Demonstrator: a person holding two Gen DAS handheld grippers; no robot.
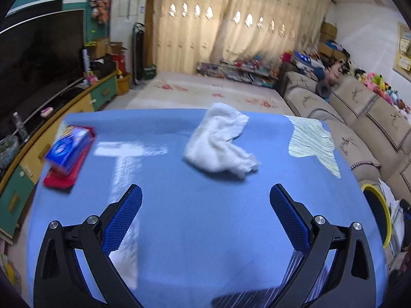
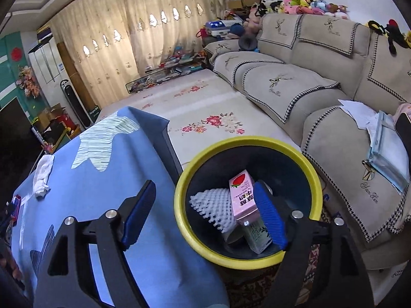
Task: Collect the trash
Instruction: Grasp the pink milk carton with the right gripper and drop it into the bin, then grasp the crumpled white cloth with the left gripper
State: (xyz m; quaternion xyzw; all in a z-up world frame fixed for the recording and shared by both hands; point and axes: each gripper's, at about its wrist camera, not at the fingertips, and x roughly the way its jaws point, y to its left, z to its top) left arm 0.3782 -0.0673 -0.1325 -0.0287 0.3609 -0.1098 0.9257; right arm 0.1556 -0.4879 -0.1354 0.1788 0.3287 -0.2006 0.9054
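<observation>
A crumpled white tissue (image 1: 220, 142) lies on the blue tablecloth (image 1: 195, 218), just beyond my open, empty left gripper (image 1: 205, 192). It also shows small in the right wrist view (image 2: 43, 175). My right gripper (image 2: 205, 190) is open and empty, held above the rim of a yellow-rimmed dark bin (image 2: 179, 220) beside the table. In the bin lie a pink strawberry milk carton (image 2: 242, 196), a white foam net (image 2: 213, 205) and a green carton (image 2: 257, 236).
A blue box on a red pad (image 1: 68, 154) sits at the table's left edge. The bin's rim shows at right (image 1: 382, 210). A beige sofa (image 2: 321, 89) with papers (image 2: 359, 113) stands right of the bin. A TV cabinet (image 1: 38, 138) runs along the left.
</observation>
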